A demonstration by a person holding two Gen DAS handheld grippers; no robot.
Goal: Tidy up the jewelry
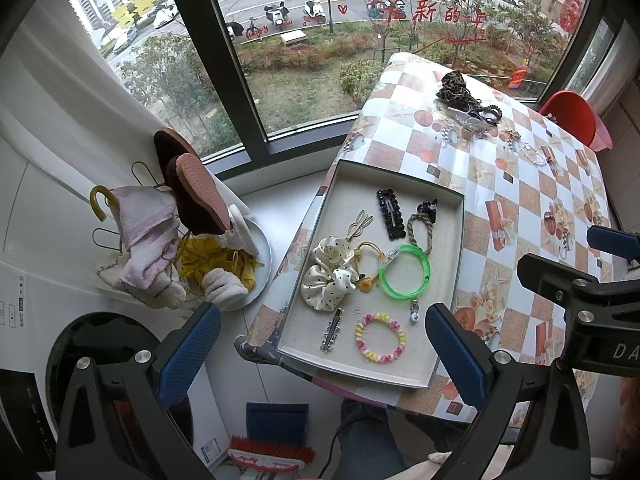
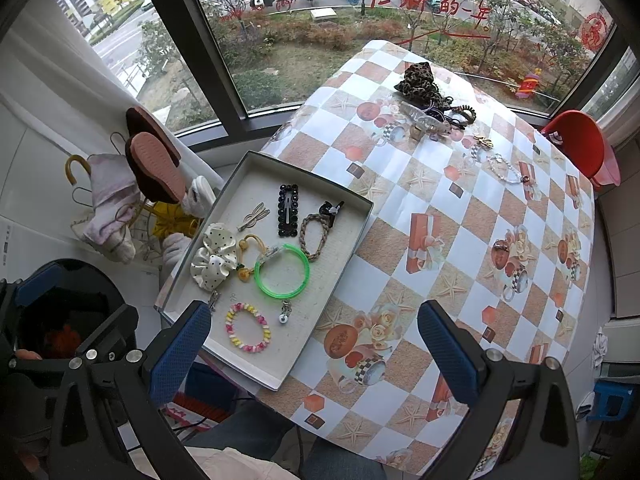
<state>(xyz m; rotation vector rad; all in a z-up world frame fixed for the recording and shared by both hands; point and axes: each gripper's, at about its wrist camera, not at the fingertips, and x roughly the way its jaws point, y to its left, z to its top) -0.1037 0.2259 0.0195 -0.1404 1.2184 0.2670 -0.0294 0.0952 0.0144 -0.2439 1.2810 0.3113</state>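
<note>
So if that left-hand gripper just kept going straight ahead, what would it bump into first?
Probably the shallow grey cardboard tray, around the green plastic bangle; the open left gripper points there, though depth is unclear.

My left gripper (image 1: 323, 354) hangs with its two blue-padded fingers (image 1: 188, 354) spread wide, nothing between them. My right gripper (image 2: 314, 350) sits the same way, jaws wide apart and empty, its blue pads (image 2: 448, 354) clear of any contact. From the left wrist view I can see the right gripper's black frame just off to the right side.
</note>
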